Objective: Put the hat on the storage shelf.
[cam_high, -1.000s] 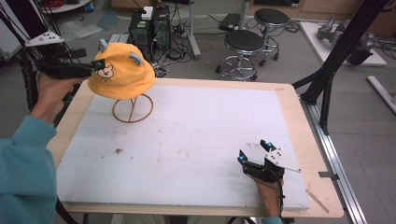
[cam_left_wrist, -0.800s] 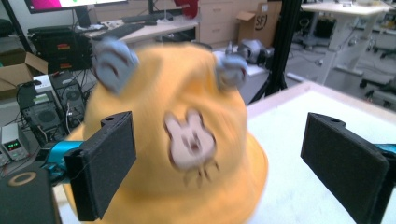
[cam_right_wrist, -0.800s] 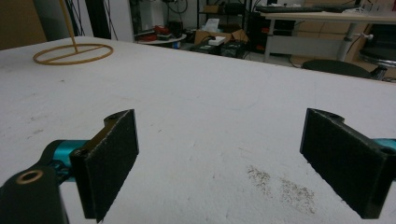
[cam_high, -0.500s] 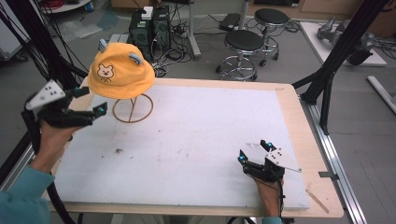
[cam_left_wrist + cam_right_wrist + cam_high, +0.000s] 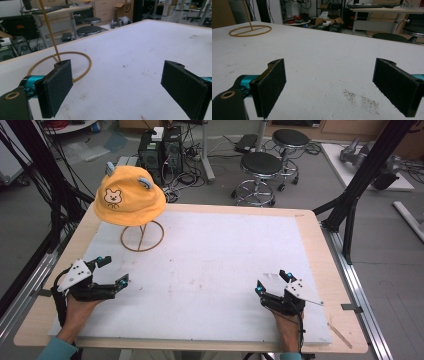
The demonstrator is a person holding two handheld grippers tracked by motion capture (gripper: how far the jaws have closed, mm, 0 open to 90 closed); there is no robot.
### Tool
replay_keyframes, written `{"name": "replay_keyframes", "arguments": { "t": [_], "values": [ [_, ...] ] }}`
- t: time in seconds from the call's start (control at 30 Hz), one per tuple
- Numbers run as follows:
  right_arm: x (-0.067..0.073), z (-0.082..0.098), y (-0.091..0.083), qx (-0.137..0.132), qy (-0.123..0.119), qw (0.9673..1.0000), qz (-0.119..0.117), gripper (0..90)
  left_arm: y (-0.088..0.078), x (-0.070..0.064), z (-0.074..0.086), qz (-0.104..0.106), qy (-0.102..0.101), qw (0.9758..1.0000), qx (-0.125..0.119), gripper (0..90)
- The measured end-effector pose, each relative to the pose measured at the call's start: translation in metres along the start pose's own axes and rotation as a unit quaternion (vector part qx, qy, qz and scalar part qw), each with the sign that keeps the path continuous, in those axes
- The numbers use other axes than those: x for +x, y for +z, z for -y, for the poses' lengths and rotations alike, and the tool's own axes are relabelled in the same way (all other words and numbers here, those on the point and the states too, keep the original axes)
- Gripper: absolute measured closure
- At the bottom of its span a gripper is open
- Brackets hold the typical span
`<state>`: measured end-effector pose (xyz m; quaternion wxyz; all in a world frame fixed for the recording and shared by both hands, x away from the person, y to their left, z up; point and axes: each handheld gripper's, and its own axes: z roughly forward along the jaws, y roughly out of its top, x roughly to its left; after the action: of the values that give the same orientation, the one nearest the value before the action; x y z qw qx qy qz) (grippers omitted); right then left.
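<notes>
In the high view, a yellow bucket hat [image 5: 129,196] with a bear face and two small grey ears sits on a thin wire stand [image 5: 142,236] in the upper left of the frame, its round ring base lying flat on the white surface [image 5: 210,270]. The left claw [image 5: 112,271] rests at the lower left, well apart from the hat, spread and holding nothing. The right claw [image 5: 271,282] rests at the lower right, also spread and holding nothing. The left gripper view shows the ring and the thin rod [image 5: 50,27] but not the hat; the flat black pads [image 5: 56,87] look rough. The right gripper view shows dark specks [image 5: 359,98] on the surface.
</notes>
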<state>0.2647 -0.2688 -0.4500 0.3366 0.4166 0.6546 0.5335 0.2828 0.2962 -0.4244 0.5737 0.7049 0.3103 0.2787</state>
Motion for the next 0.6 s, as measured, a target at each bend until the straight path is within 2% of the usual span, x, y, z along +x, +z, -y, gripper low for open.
{"name": "replay_keyframes", "arguments": {
  "t": [0.1, 0.2, 0.23, 0.37, 0.43, 0.47, 0.53, 0.6],
  "values": [
    [0.0, 0.0, 0.0, 0.0, 0.0, 1.0, 0.001, 10.4, -0.001, -0.005, 0.007, -0.005, 0.013, 0.9999, -0.005, 10.8],
    [0.0, 0.0, 0.0, -0.001, 0.0, 1.0, 0.002, 10.5, -0.001, -0.007, 0.013, -0.007, 0.01, 0.9999, -0.004, 11.3],
    [0.001, 0.0, -0.001, 0.001, 0.003, 1.0, 0.002, 10.4, -0.001, -0.007, 0.016, -0.01, 0.0, 0.9999, -0.006, 11.5],
    [0.001, 0.0, -0.001, -0.005, -0.002, 1.0, 0.003, 10.5, -0.002, -0.006, 0.023, -0.021, -0.009, 0.9997, -0.012, 11.8],
    [0.001, 0.001, -0.001, -0.004, 0.0, 1.0, 0.003, 10.5, -0.002, -0.006, 0.024, -0.019, -0.012, 0.9995, -0.021, 11.8],
    [0.001, 0.001, -0.001, -0.005, -0.001, 1.0, 0.003, 10.4, -0.002, -0.006, 0.025, -0.026, -0.011, 0.9993, -0.023, 11.8],
    [0.001, 0.001, -0.001, -0.008, -0.003, 1.0, 0.004, 10.5, -0.002, -0.006, 0.026, -0.021, -0.015, 0.9993, -0.028, 11.8],
    [0.002, 0.001, -0.002, -0.01, -0.004, 0.9999, 0.005, 10.5, -0.002, -0.007, 0.026, -0.024, -0.01, 0.9991, -0.032, 11.8]
  ]
}}
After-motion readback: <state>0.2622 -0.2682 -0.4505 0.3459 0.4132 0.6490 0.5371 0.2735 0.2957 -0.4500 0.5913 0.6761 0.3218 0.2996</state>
